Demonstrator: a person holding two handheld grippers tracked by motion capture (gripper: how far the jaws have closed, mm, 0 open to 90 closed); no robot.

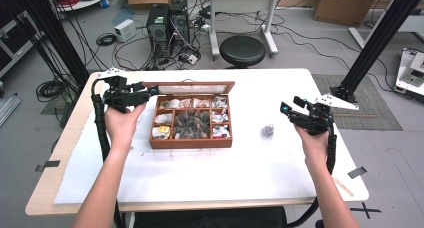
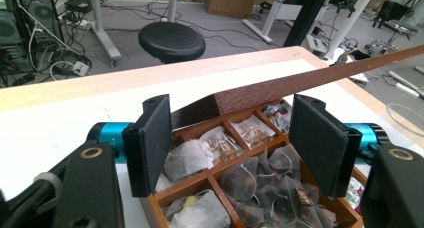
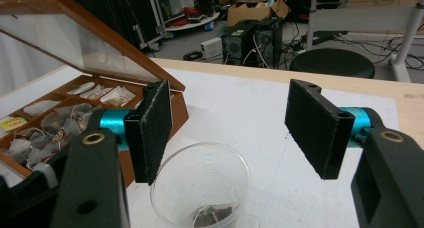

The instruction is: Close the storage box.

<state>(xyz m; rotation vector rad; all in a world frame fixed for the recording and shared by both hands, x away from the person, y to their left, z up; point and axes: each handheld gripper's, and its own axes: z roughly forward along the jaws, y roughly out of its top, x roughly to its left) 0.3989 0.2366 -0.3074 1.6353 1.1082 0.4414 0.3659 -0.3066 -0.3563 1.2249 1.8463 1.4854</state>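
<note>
A wooden tea box (image 1: 192, 143) stands on the middle of the table, its compartments holding several tea bags (image 2: 280, 183). Its glass-paned lid (image 1: 189, 87) is raised at the back. My left gripper (image 1: 152, 91) is at the box's back left corner, open. In the left gripper view the lid's (image 2: 310, 78) corner sits between the jaws of the left gripper (image 2: 230, 108) without either pad pressing on it. My right gripper (image 1: 286, 108) stands open to the right of the box. A clear plastic cup (image 3: 200, 183) with one tea bag (image 3: 212, 215) in it sits just below the right gripper (image 3: 230, 95).
A white sheet (image 1: 215, 173) covers most of the tabletop. The cup (image 1: 268, 130) stands apart from the box's right side. Beyond the far edge are a black stool (image 1: 242, 50), computer towers (image 1: 167, 25) and floor cables. Black frame posts (image 1: 380, 35) rise at both sides.
</note>
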